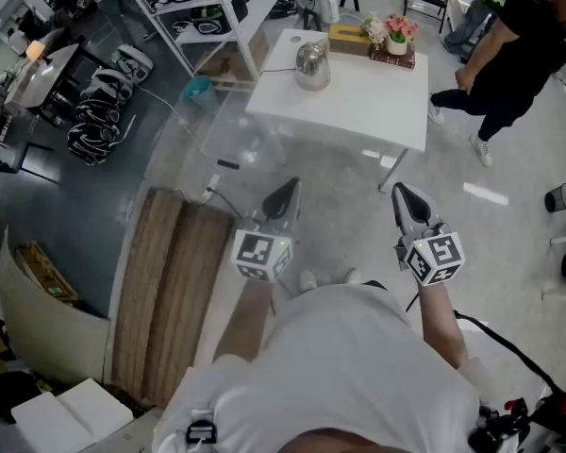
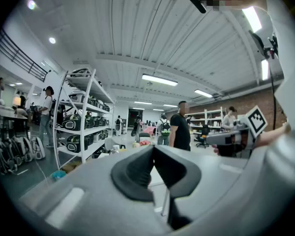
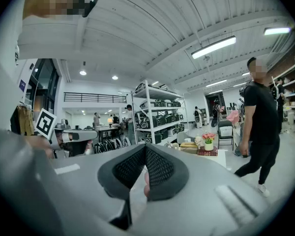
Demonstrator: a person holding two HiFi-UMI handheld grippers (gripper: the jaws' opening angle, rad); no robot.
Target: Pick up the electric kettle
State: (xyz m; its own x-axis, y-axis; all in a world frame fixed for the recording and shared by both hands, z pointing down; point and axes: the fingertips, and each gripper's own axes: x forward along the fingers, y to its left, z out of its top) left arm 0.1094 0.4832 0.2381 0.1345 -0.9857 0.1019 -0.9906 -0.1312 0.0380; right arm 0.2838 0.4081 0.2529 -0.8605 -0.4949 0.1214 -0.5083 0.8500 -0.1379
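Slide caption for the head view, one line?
Left gripper and right gripper shut, empty, short of the kettle on the white table.

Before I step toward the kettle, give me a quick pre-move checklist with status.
1. Kettle located, upright on the white table: ok.
2. Left claw empty: ok, jaws together on nothing.
3. Right claw empty: ok, jaws together on nothing.
4. Claws opened for a grasp: not ok, both shut.
5. Kettle within reach: not ok, a stretch of floor lies between the claws and the table.
6. Approach free of people: not ok, a person in black is beside the table's right end.
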